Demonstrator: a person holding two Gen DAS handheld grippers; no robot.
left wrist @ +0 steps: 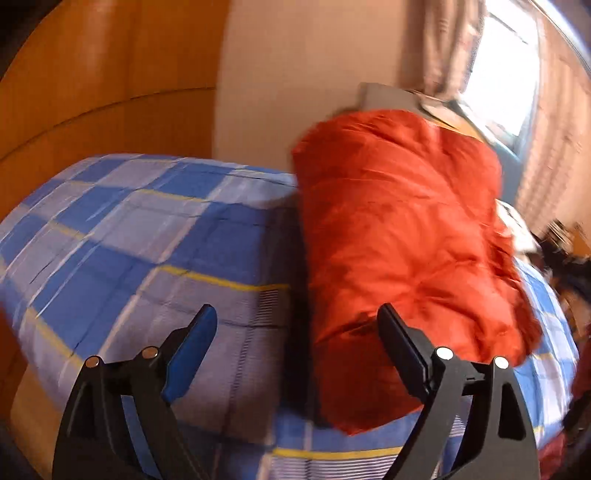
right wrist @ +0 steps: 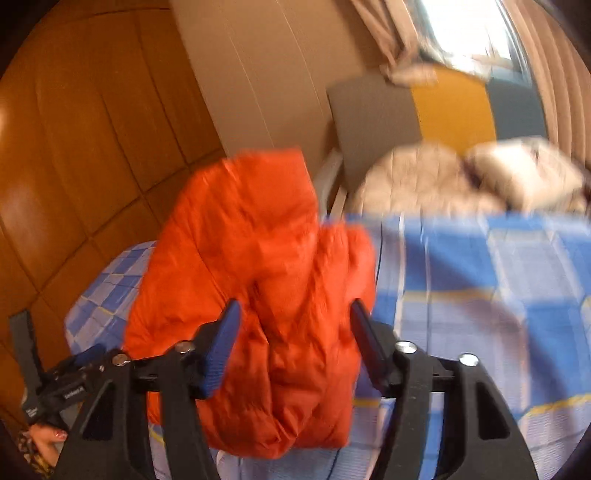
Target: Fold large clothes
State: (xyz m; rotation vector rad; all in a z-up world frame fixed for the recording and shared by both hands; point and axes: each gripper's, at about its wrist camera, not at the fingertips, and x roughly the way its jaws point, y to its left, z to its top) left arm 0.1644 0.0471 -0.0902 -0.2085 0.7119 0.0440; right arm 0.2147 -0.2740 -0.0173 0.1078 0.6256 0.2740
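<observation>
An orange puffy jacket (left wrist: 402, 251) lies bundled on a bed with a blue checked cover (left wrist: 147, 236). My left gripper (left wrist: 297, 319) hovers over the bundle's near left edge. It is open wide; its right finger (left wrist: 402, 347) sits in front of the jacket and its left finger over bare cover. In the right wrist view the jacket (right wrist: 258, 295) lies lengthwise, away from the camera. My right gripper (right wrist: 295, 314) straddles its near end, jaws apart, pads not visibly pressing; the picture is blurred.
The checked cover (right wrist: 480, 295) spreads to the right. Beige bedding (right wrist: 461, 177) and grey, yellow and blue cushions (right wrist: 376, 122) lie at the far end under a curtained window (right wrist: 469, 29). Wooden panels (left wrist: 92, 85) line the left. A person's hand (right wrist: 46, 437) shows at lower left.
</observation>
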